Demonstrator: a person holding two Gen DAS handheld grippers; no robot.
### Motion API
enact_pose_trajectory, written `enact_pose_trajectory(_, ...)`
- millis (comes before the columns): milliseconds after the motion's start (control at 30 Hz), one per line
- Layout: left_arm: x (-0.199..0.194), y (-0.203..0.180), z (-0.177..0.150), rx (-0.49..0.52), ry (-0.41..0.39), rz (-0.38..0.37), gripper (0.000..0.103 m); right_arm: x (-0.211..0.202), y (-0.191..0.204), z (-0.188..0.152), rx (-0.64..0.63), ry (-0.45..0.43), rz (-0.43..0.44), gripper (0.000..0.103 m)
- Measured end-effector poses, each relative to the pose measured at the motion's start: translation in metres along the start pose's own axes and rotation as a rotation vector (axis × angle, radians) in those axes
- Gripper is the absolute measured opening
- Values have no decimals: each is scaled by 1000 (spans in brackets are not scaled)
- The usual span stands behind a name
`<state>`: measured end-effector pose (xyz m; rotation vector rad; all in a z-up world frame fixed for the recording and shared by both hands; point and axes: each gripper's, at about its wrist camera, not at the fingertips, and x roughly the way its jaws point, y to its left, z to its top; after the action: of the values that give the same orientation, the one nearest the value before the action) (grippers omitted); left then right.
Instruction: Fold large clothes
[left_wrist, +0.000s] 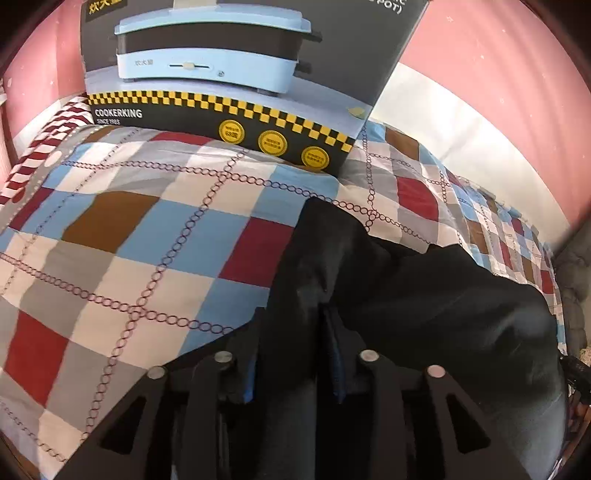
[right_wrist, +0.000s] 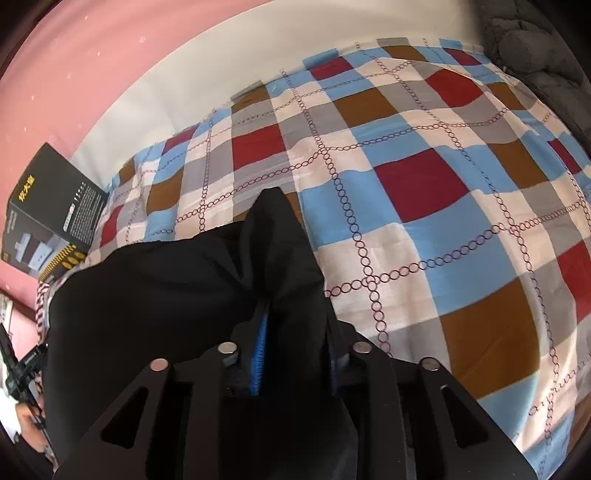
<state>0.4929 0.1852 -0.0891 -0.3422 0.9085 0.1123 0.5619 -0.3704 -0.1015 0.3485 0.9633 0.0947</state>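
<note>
Between the left gripper (left_wrist: 291, 354) jaws and likewise the right gripper (right_wrist: 295, 347), the black garment (left_wrist: 424, 302) was clamped, raised over the checked bedspread (left_wrist: 147, 240). Both grips should travel level, fabric taut. Beyond stood a cooker box (left_wrist: 229, 74).

Bright daylight, soft shadows across bedspread (right_wrist: 424, 229); heavy fisheye bending, dark vignette corners, slight blur.

We're in a home bedroom here: a bed under a checked quilt (right_wrist: 424, 192) in blue, red, brown and grey, pink walls (left_wrist: 498, 62) behind it, and a boxed electric cooker (left_wrist: 229, 81) standing on the bedding.
</note>
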Motion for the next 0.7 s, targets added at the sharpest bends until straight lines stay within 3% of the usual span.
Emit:
enact_pose_trajectory(67,-14,0,0,7,-8,10,41,-14,-2,-1,5,-15,-8,40)
enact_pose_trajectory(200,-49,4,-6,38,-34,13,40,-52,-4,-16,-8,-56,22,50)
enact_pose_trajectory(400,-129,7,-65,71,-113,-106,41,-119,-4,-86,-63,-122,115,52)
enact_pose_trajectory(567,-112,19,-117,66,-3,-69,41,-108,-9,-142,-91,-56,75,53)
enact_pose_trajectory(633,-109,19,-120,78,-15,-53,41,-103,-14,-148,-101,-75,32,64)
enact_pose_trajectory(700,-112,14,-119,95,-23,-24,41,-99,-25,-145,-32,-57,44,67)
